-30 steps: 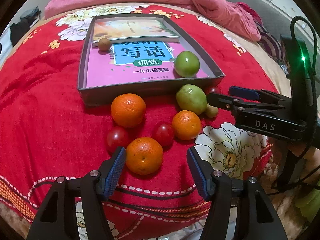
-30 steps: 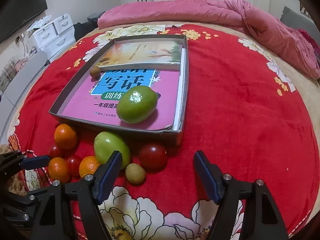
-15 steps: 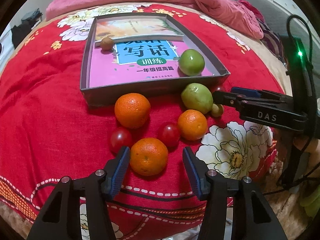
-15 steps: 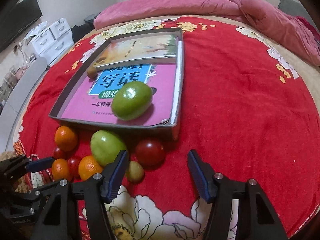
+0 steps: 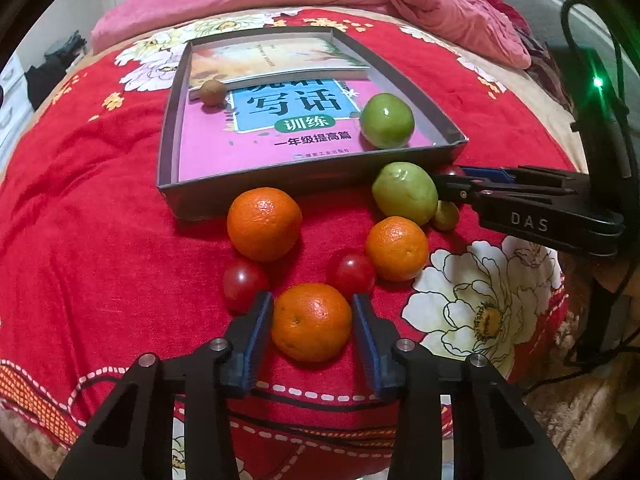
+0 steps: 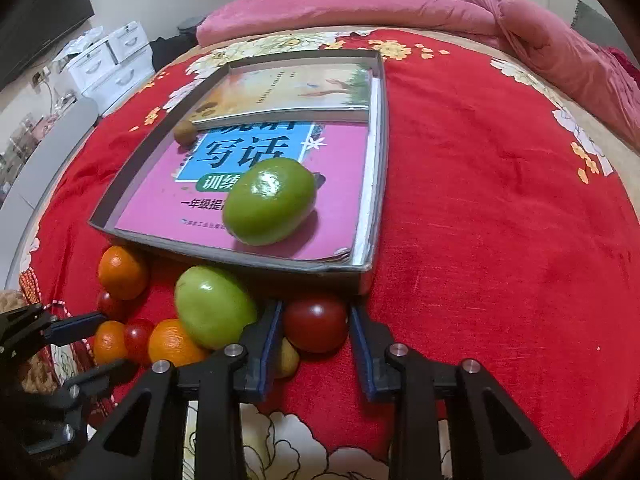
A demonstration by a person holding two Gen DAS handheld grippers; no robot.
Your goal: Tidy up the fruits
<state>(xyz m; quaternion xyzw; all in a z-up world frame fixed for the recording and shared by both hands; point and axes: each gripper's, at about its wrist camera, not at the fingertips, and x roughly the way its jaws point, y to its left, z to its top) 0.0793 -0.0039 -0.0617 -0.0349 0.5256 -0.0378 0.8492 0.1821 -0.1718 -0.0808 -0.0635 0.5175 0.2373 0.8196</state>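
Black claws (image 5: 313,307) (image 6: 316,312) tilted steeply downward

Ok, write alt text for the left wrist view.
The left gripper is closing its fingers around an orange on a red bedspread. Beyond lie more fruit and a tray holding books.

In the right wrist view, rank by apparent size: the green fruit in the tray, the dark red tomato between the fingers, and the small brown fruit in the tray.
1. Green fruit in the tray
2. Dark red tomato, though nearness to the camera flatters it
3. Small brown fruit, farthest away
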